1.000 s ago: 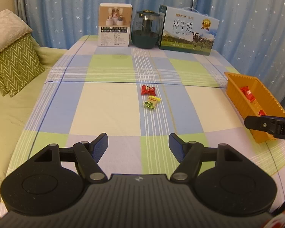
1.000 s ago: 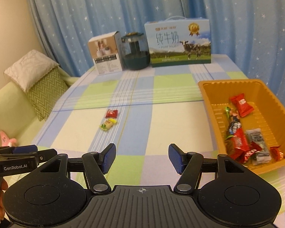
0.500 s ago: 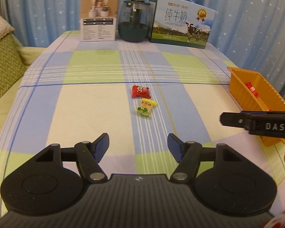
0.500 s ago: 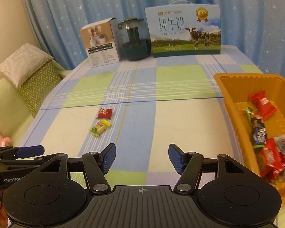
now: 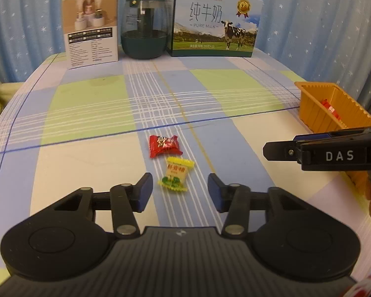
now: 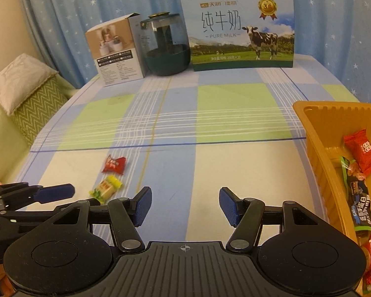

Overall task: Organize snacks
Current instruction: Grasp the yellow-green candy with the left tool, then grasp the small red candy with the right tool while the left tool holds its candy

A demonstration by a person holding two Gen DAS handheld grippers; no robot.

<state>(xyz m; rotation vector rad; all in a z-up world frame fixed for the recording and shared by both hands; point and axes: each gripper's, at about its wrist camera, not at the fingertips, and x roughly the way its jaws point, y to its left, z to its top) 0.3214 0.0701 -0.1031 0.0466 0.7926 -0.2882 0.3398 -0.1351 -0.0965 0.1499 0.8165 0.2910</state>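
Tablecloth [image 5: 86,173]: yellow candy [image 5: 176,173] between left tool [image 5: 179,189] fingers

The surface [image 5: 86,104] wears a matt woven cloth in checks. On it lie a red candy [image 5: 165,145] and a yellow candy [image 5: 175,173] in glossy, crinkled film. At three o'clock the orange tray [image 5: 316,113] looks like ribbed, slightly shiny plastic. Toward twelve o'clock stand a printed cardboard milk carton [image 5: 214,22], a smooth glossy dark jar [image 5: 144,27] and a paper box [image 5: 91,29]. The left gripper [image 5: 179,188] is matt black plastic with blue textured pads [image 5: 146,190] and bright metal pivots.
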